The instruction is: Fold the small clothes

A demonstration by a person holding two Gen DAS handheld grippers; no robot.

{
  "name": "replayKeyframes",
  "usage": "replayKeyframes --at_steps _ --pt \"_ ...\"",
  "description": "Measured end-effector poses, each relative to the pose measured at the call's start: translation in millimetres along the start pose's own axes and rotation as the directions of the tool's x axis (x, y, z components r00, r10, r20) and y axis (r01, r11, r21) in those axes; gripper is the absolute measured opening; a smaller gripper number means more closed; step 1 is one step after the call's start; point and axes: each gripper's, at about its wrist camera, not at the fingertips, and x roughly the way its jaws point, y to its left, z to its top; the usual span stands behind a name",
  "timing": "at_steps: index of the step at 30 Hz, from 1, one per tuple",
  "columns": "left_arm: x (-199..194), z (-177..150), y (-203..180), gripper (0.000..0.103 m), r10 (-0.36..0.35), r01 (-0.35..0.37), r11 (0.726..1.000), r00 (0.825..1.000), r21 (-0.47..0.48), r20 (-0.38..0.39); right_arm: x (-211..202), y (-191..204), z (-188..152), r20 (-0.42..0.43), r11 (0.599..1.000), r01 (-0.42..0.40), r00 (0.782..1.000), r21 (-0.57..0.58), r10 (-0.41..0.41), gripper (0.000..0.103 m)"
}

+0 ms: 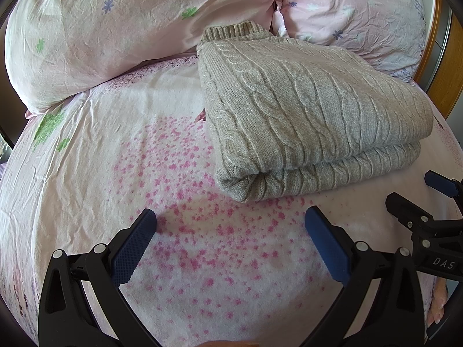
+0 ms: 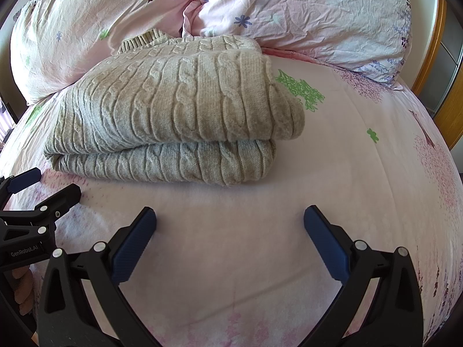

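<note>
A grey cable-knit sweater lies folded in a thick stack on the pink floral bed sheet, its ribbed hem toward the pillows. It also shows in the right wrist view. My left gripper is open and empty, just short of the sweater's near left corner. My right gripper is open and empty, in front of the sweater's near edge. The right gripper also shows at the right edge of the left wrist view, and the left gripper at the left edge of the right wrist view.
Two pink floral pillows lie behind the sweater against the head of the bed. A wooden bed frame rises at the right. Bare sheet lies to the right of the sweater.
</note>
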Motion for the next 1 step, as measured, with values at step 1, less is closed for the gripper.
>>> replayKeyframes --at_steps 1 --pt "-0.2 -0.2 1.4 0.102 0.000 0.000 1.000 1.000 0.000 0.000 0.0 -0.2 0.0 0.000 1.000 0.000 1.000 0.000 0.000 0.101"
